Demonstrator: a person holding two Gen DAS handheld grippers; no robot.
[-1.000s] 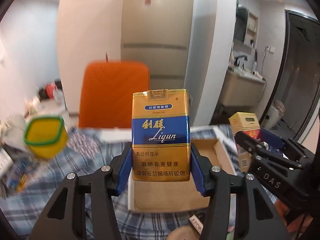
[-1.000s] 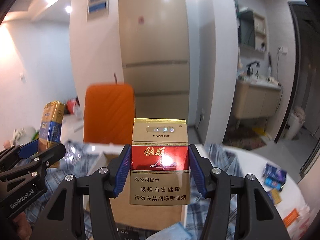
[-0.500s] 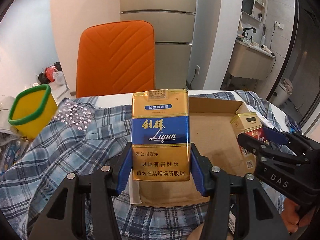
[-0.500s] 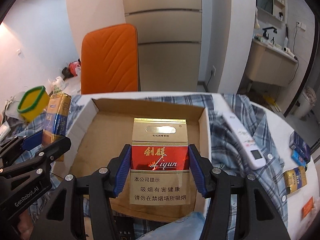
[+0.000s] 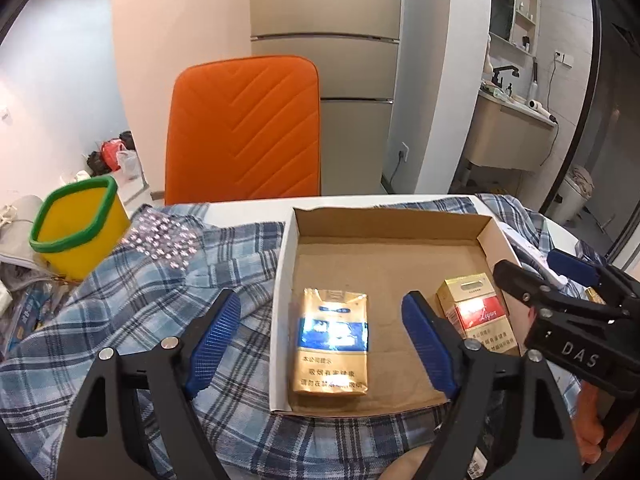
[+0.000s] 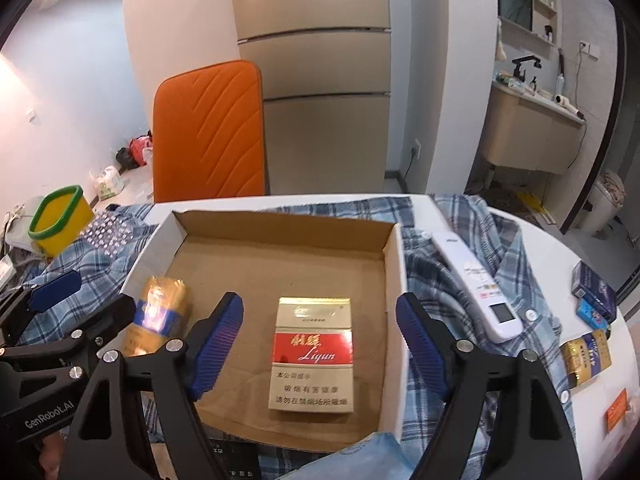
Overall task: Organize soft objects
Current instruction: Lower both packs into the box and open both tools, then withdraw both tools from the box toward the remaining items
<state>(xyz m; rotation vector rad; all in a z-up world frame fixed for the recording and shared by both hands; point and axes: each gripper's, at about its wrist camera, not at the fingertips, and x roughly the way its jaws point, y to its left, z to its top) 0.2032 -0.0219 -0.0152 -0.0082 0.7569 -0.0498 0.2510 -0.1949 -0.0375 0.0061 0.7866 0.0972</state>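
**Left wrist view: both packs down in the box**

Left gripper (image 5: 322, 340) has just been opening, fingers wide, the blue pack (image 5: 333, 342) lying loose between them near the box's (image 5: 285, 280) left wall. Right gripper (image 6: 320, 346) has likewise just spread wide over the red pack (image 6: 312, 356), flat mid-floor. Bare cardboard lies open toward the far wall. Plaid shirt (image 5: 140, 320) covers the white table (image 6: 536, 236); orange chair (image 5: 244, 128) and fridge (image 6: 320, 80) behind

Box (image 6: 400, 280): matt brown cardboard, white outer walls.
Blue pack (image 5: 333, 344): glossy gold wrap, glare on its face.
Red pack (image 6: 312, 356): smooth, shiny card.
Shirt (image 5: 120, 320): soft plaid cloth, rumpled.
Chair (image 5: 244, 128): quilted orange upholstery.
Remote (image 6: 476, 284): smooth white plastic.
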